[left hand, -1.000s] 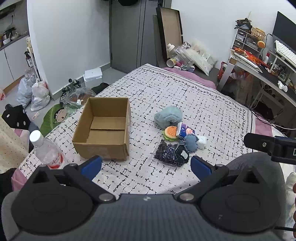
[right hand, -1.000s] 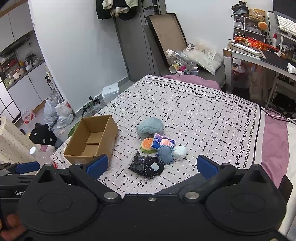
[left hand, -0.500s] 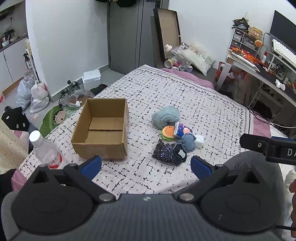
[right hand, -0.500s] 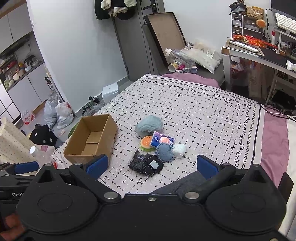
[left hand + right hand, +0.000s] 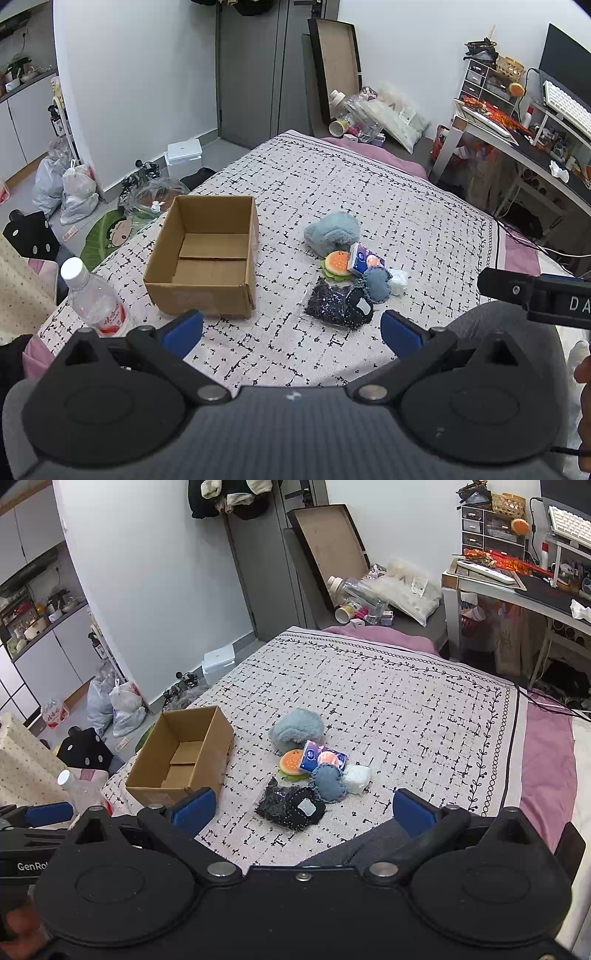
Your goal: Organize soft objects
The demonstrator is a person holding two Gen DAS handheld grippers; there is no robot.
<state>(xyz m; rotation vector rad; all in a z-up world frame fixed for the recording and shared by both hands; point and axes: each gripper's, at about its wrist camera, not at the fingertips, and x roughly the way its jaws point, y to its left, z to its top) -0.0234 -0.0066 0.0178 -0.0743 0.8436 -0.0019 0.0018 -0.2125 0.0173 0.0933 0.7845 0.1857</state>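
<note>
Left gripper point(image 5: 291, 328): released, blue pads spread wide with nothing between them; I am holding it above the near edge of the bed, short of the cardboard box.
Right gripper point(image 5: 303, 810): also released and carrying nothing, pads wide apart; its arm shows at the right edge of the left wrist view.
Cardboard box point(image 5: 207, 258): open and with nothing inside, sitting on the patterned bedspread point(image 5: 406, 206); I use it as my landmark.
Soft pile: all of it lies on the bedspread to the right of the box, apart from it.
Blue fluffy plush point(image 5: 331, 233): farthest item of the pile, level with the box's far wall.
Burger toy point(image 5: 335, 263): just in front of the plush, touching the tissue pack point(image 5: 364, 260) on its right.
Denim heart point(image 5: 376, 282): nearer than the tissue pack, with a small white plush point(image 5: 399, 280) touching its right side.
Dark sequined pouch point(image 5: 340, 308): nearest item, level with the box's near wall.
Water bottle point(image 5: 96, 301): left of the box, at the bed's edge.
Change from a second ago: I see box and pile slightly farther up the left view and farther from the pads; none of the items has shifted against the box, and both grippers have stayed spread.
</note>
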